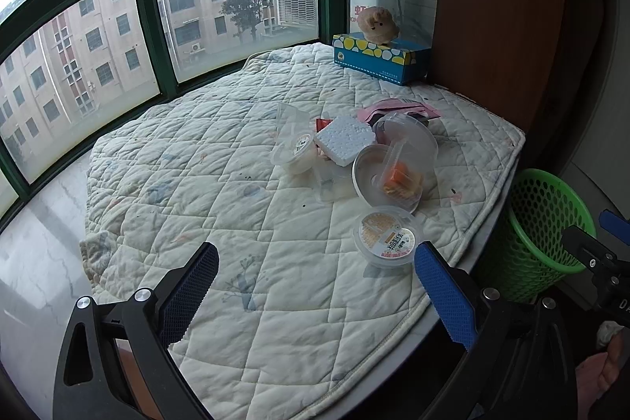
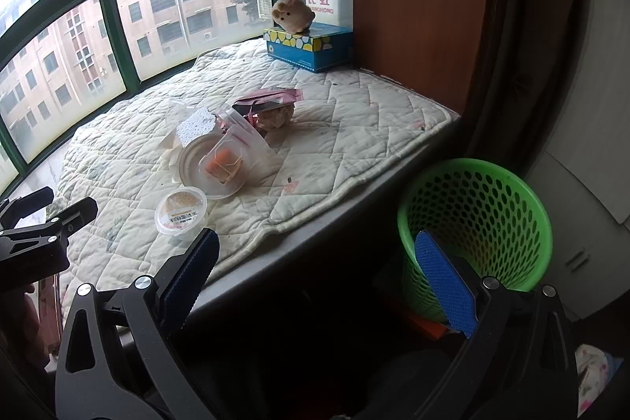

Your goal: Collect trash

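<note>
White quilted cotton fills most of my left view: a diamond-stitched pad (image 1: 244, 207) spread over a window ledge. At centre right of that frame lies the trash. A round clear plastic cup with a printed foil lid (image 1: 388, 237) sits nearest, apart from the heap behind it. That heap holds a large translucent round tub on its side (image 1: 397, 164) with a small clear tray of orange food (image 1: 401, 176) against its mouth, a white foam block (image 1: 346, 138), a small clear lidded cup (image 1: 295, 150) and a pink wrapper (image 1: 397, 107). In the upper right stands a blue tissue box with yellow and white spots (image 1: 380, 60), a beige plush toy (image 1: 380, 22) on top.

My left tongs (image 1: 315, 286) hang released above the pad, nothing between the fingers. In my right view, the right tongs (image 2: 315, 282) are likewise spread and empty, over the ledge's edge, with the green perforated plastic waste basket (image 2: 476, 219) in the lower right, beside the ledge.
</note>
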`<state>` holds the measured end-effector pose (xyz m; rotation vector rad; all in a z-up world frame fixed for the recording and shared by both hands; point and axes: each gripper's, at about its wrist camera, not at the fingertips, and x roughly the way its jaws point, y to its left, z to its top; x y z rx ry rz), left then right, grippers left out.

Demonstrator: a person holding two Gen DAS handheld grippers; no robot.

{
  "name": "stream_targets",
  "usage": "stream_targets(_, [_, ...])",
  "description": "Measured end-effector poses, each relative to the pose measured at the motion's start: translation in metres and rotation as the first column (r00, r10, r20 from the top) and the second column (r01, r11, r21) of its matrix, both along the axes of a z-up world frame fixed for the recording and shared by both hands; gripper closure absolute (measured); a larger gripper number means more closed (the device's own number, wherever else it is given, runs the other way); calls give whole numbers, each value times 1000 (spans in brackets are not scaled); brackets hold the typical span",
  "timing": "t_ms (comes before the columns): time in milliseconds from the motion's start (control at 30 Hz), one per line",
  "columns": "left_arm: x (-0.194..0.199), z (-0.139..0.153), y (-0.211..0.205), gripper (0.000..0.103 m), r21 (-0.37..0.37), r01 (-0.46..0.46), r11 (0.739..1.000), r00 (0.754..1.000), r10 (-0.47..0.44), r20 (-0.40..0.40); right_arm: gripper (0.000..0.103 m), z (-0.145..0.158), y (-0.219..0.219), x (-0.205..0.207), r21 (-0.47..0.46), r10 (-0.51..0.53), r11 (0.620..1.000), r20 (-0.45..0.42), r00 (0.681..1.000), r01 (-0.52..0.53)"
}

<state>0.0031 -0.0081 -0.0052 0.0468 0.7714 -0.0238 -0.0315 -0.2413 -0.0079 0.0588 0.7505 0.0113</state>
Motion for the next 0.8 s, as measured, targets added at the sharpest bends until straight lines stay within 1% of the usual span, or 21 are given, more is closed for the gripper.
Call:
stream_targets(633, [-3, -3, 0, 6, 2, -4, 1000, 1000, 4, -3, 4, -1, -1, 0, 7, 2, 1000, -3, 1000, -2])
stream_targets(800, [1, -1, -1, 6, 2, -3, 1000, 1000, 3, -4, 4, -2, 0, 0, 7, 1, 1000, -2, 1000, -1])
